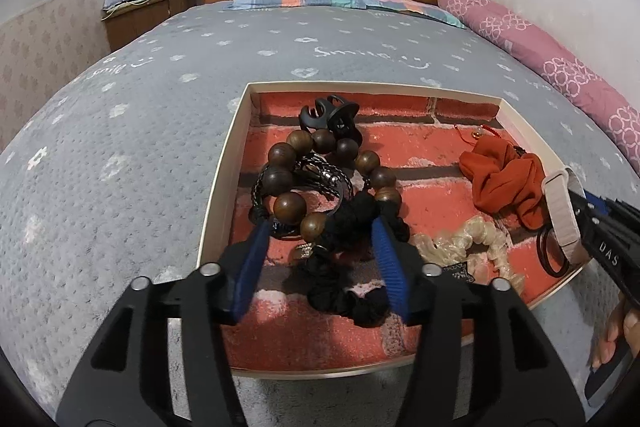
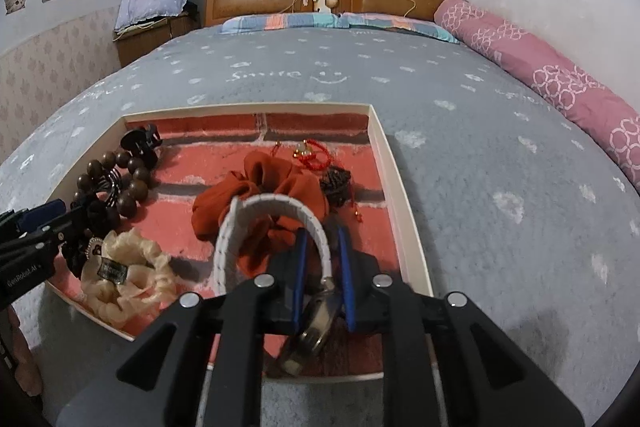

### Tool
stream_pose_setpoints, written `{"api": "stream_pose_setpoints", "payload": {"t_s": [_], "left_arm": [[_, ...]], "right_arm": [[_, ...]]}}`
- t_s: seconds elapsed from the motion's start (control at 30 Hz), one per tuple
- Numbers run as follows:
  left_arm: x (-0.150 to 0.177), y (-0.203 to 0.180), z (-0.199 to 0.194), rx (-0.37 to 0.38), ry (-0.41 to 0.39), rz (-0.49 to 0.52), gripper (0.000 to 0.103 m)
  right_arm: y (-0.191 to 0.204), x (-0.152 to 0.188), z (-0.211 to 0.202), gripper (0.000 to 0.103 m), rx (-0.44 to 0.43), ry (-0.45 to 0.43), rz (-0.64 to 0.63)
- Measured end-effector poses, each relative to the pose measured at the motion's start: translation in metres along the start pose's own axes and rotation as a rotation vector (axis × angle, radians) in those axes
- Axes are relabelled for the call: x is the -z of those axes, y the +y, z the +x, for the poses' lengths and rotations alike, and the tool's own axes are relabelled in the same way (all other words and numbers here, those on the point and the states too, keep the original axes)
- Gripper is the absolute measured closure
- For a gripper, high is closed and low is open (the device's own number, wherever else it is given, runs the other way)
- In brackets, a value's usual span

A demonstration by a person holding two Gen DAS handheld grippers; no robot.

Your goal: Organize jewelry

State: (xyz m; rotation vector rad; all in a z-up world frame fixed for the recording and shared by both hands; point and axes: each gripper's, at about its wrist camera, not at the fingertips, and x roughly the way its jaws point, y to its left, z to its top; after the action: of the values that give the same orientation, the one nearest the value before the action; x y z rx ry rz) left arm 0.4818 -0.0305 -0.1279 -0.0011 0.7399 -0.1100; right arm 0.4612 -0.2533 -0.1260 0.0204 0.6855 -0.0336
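Observation:
A shallow white-walled box (image 1: 224,167) (image 2: 400,187) lined with red brick print lies on the grey bedspread. My left gripper (image 1: 320,227) (image 2: 60,219) stands open over a wooden bead bracelet (image 1: 316,163) (image 2: 128,187) and a black scrunchie (image 1: 352,219). Its blue pads sit either side of them without pressing. My right gripper (image 2: 323,247) (image 1: 580,211) is nearly shut around a white strap bracelet (image 2: 256,211) (image 1: 560,211) with a metal clasp (image 2: 320,315). A thin gap shows on each side of the strap.
The box also holds a black claw clip (image 1: 328,115), an orange scrunchie (image 2: 280,183), a cream scrunchie (image 2: 128,275), a red string bracelet (image 2: 316,155) and black hair ties (image 1: 554,251). A pink bolster (image 2: 540,75) lies along the right wall. A person's hand (image 1: 624,335) shows at the right edge.

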Motion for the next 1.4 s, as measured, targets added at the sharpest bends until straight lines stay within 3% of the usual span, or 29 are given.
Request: {"api": "stream_pose_setpoints", "payload": {"t_s": [0.23,0.37,0.5,0.57,0.67,0.9,1.1,1.4], "left_arm": [[0.002,0.003,-0.005,-0.015,-0.003,-0.002,0.032],[0.007,0.003,-0.018,-0.027,-0.017,0.008,0.020],[0.014,0.002,-0.041,-0.025,-0.040,0.012,0.010],[0.018,0.003,-0.057,-0.019,-0.060,0.009,0.006],[0.029,0.005,-0.083,-0.005,-0.089,0.006,0.005],[0.069,0.017,-0.149,0.036,-0.149,-0.014,0.005],[0.102,0.019,-0.194,-0.020,-0.183,-0.023,0.005],[0.153,0.018,-0.228,-0.059,-0.193,-0.021,0.005]], "right_arm": [[-0.003,0.006,-0.004,0.076,-0.009,0.018,0.011],[-0.002,0.008,-0.020,0.047,-0.004,-0.013,0.000],[-0.003,0.011,-0.042,0.045,-0.029,-0.045,-0.004],[-0.004,0.013,-0.055,0.037,-0.038,-0.067,-0.001],[-0.004,0.023,-0.081,0.027,-0.042,-0.119,-0.007],[-0.007,0.062,-0.139,0.015,-0.038,-0.165,-0.010],[-0.016,0.096,-0.185,0.012,-0.036,-0.190,0.034],[-0.011,0.146,-0.244,0.005,-0.022,-0.248,0.032]]}}
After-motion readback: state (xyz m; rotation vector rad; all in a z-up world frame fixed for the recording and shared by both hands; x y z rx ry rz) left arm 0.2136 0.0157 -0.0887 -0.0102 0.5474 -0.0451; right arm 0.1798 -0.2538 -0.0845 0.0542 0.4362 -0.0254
